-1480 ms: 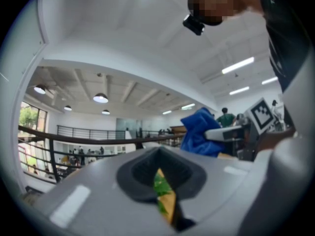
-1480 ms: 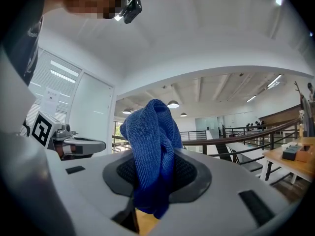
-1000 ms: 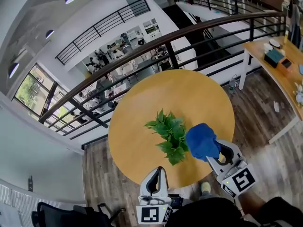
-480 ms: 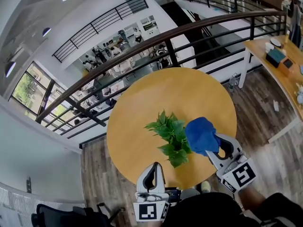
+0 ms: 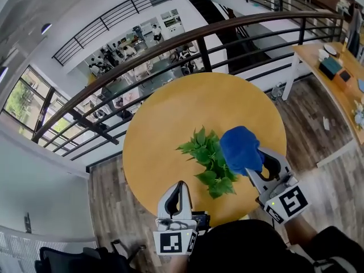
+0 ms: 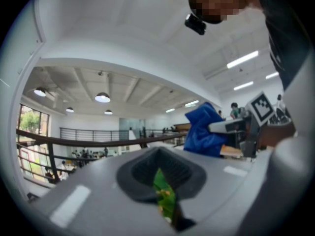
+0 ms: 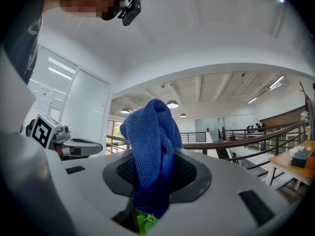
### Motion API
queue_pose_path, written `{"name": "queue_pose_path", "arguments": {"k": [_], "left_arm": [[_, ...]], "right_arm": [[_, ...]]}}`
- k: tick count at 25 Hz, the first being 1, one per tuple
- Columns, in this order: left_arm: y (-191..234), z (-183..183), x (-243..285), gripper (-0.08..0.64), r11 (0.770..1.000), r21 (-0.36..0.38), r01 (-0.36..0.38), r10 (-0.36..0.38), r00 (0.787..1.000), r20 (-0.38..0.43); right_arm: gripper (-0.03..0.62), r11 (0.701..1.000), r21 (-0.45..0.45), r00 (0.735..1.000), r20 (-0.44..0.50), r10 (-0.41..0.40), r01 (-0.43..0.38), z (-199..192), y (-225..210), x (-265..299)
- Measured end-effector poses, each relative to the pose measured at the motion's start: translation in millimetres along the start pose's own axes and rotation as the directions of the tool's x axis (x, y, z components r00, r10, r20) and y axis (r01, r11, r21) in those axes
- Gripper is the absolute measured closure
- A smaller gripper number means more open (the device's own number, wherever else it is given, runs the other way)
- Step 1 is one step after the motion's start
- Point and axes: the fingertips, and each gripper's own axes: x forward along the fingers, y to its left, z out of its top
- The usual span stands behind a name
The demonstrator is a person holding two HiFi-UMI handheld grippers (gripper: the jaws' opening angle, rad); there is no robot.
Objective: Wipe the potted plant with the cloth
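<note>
— Both tongs have slid up the picture since a second ago. My right tongs (image 5: 255, 168) carried the cloth (image 5: 240, 147) from the lower right of the leaves to their right flank. My left tongs (image 5: 180, 185) drifted out to the lower left of the plant (image 5: 209, 162).

— What are they holding?

— The right pair is clamped on the blue cloth, which bunches up out of the jaws in a fat wad. The left pair is closed, with nothing I'd call held. A sliver of green shows in the slit between its jaws, and I can't tell whether that leaf is nipped or just lies beyond.

— Where's the plant from the cloth?

— It stands mid-table (image 5: 165, 124), a bit toward the bottom edge. From the wad, the leaves lie straight to the left of the frame. Seen from above, the wad overlaps their right edge; whether it touches them I can't say. The clump runs long from upper left to lower right, so I judge the wipe should sweep along that line. The pot is hidden under the foliage.

— Which hand is nearer?

— The right, plainly. The left sits near the lowest leaves but apart from them.

— Pose?

— Both tongs lie level. The left points up the frame, and the right leans toward the upper left, over the table's lower right rim.
</note>
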Motion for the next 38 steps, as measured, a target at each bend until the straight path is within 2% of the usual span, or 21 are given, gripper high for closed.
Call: {"name": "queue_pose_path", "arguments": {"k": [14,21,22,27,30,34,38], "left_arm": [[39.1,-35.8,9.5,0.56,0.996,-0.022,0.086,-0.086,0.996,-0.021],[41.4,-73.4,20.3,0.555,0.987,-0.035,0.158,-0.16,0.984,-0.076],[40.6,-77.3,23.4,0.532,0.986,-0.033,0.166,-0.169,0.982,-0.083],[37.7,-83.5,38.8,0.514,0.984,-0.034,0.177,-0.18,0.979,-0.093],[36.7,-83.3,46.7,0.502,0.984,-0.039,0.172,-0.175,0.98,-0.096],[35.0,-84.8,55.6,0.502,0.985,-0.035,0.172,-0.174,0.98,-0.095],[28.0,-84.9,55.3,0.502,0.984,-0.04,0.175,-0.178,0.979,-0.096]], "right_arm": [[0.457,0.992,-0.024,0.991,-0.036,-0.128,0.127,-17.6,-0.1,13.3],[0.456,0.982,-0.054,0.98,-0.078,-0.183,0.179,-30.4,-9.8,3.8],[0.456,0.982,-0.062,0.979,-0.087,-0.183,0.178,-33.5,-10.7,3.4],[0.456,0.984,-0.109,0.975,-0.154,-0.159,0.143,-48.7,-17.4,9.0],[0.456,0.977,-0.201,0.967,-0.225,-0.12,0.074,-61.8,-16.4,25.8],[0.456,0.947,-0.32,0.935,-0.345,-0.089,-0.027,-96.5,-3.9,52.9],[0.456,0.947,-0.305,0.904,-0.426,-0.045,-0.097,-130.6,7.3,56.8]]}}
